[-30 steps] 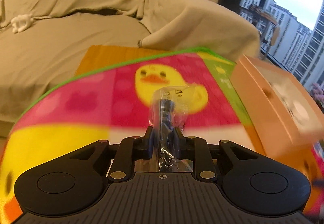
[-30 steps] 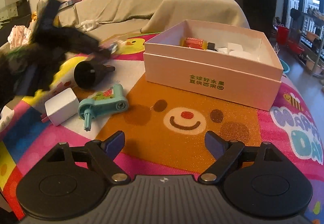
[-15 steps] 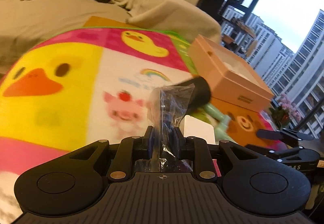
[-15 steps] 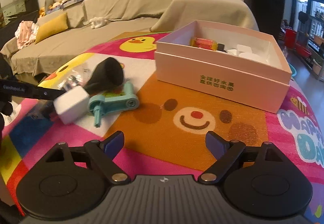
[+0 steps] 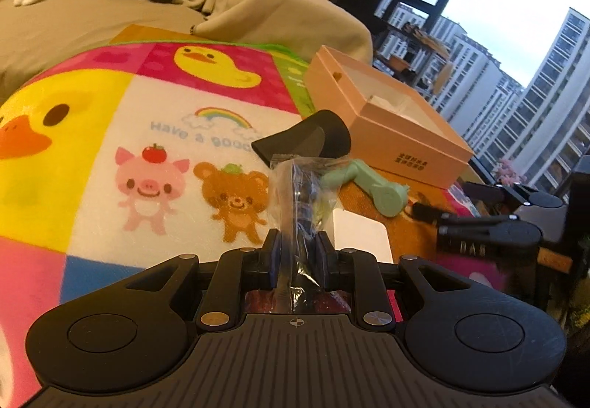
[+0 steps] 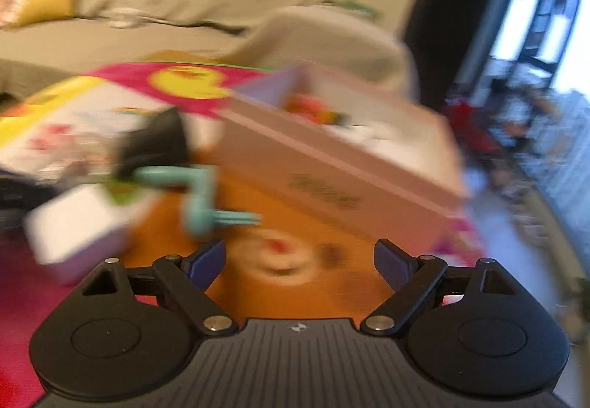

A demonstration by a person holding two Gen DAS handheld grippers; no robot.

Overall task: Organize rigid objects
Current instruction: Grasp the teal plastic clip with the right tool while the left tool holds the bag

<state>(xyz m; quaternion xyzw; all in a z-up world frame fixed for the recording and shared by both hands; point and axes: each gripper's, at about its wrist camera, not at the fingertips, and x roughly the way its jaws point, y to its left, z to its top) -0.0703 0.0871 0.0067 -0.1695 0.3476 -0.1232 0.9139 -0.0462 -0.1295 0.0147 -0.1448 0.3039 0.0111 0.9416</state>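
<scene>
Rigid objects lie scattered on a cartoon-printed mat [image 5: 155,135] beside an open pink box [image 5: 391,127]: a black nozzle [image 5: 313,138], a mint-green plastic tool [image 5: 372,186] and a white block [image 5: 361,234]. The nozzle sits just beside the box's near corner, the green tool in front of it, the white block nearest the left claw [image 5: 298,253]. That claw is clamped on a clear plastic packet [image 5: 298,194] with a dark part inside, held upright above the mat. The right claw [image 6: 299,260] hangs with its jaws wide apart and nothing between them, over the orange bear patch of the mat; its view is blurred. Inside the box lie an orange item [image 6: 309,109] and some white pieces. A beige sofa [image 5: 110,2] stands behind.
</scene>
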